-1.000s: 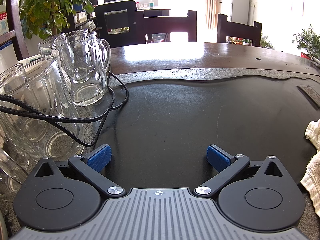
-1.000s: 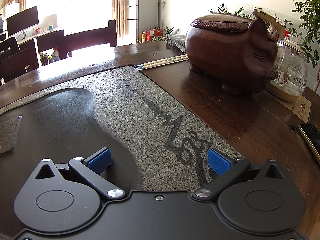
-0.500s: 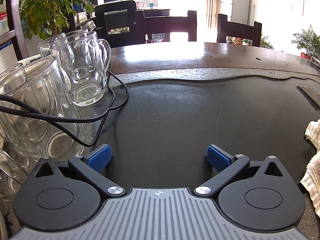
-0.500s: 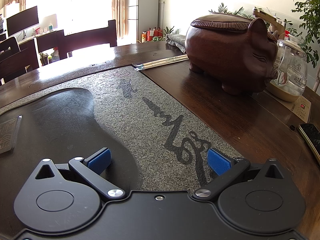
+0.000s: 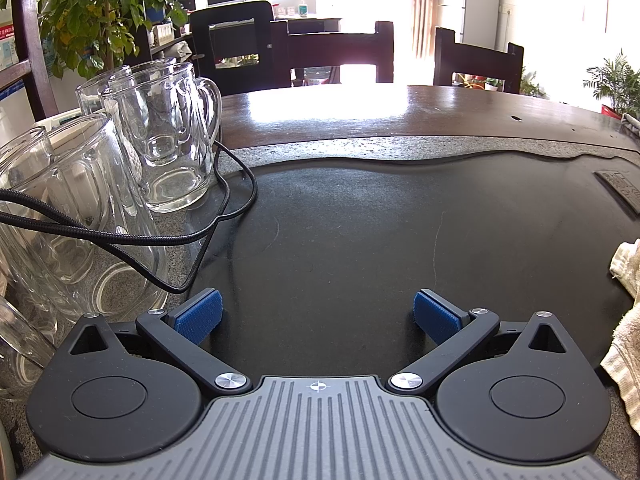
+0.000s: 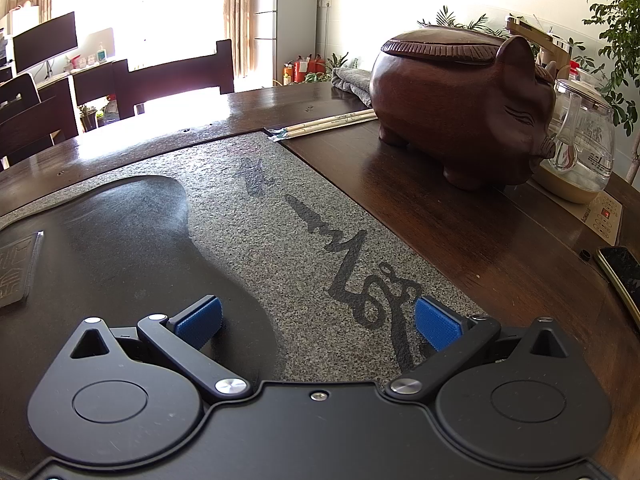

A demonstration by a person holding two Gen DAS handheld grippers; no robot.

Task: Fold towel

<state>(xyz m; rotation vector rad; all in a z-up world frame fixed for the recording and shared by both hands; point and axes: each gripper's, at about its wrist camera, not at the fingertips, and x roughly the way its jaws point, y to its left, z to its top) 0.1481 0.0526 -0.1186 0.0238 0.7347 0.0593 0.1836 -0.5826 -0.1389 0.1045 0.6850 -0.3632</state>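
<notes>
No change is visible over the last second: both views match the earlier ones, and neither tool has moved. The fold has therefore not begun.

Left tongs [image 5: 316, 314]: spread wide, empty, low over the dark slab [image 5: 360, 240] of the worktop. The towel [image 5: 626, 320], cream and crumpled, lies at the right edge of this view, just beside the tool body and outside the gap between the blue pads [image 5: 198, 315]. Only a strip of it shows; its full lay cannot be determined.

Right tongs [image 6: 318, 320]: spread wide, empty, over the boundary between the slab and the grey stone surface [image 6: 280, 232]. The towel is not in this view.

Left of the left tongs: a black cable [image 5: 120, 236] looped past glass mugs [image 5: 160, 140]. Farther out in the right view: chopsticks [image 6: 332, 122], a wooden pig [image 6: 460, 104], a glass kettle [image 6: 580, 144].

Judgement: both tools must first turn toward the towel. The cable and mugs are a snag risk for the left side.
</notes>
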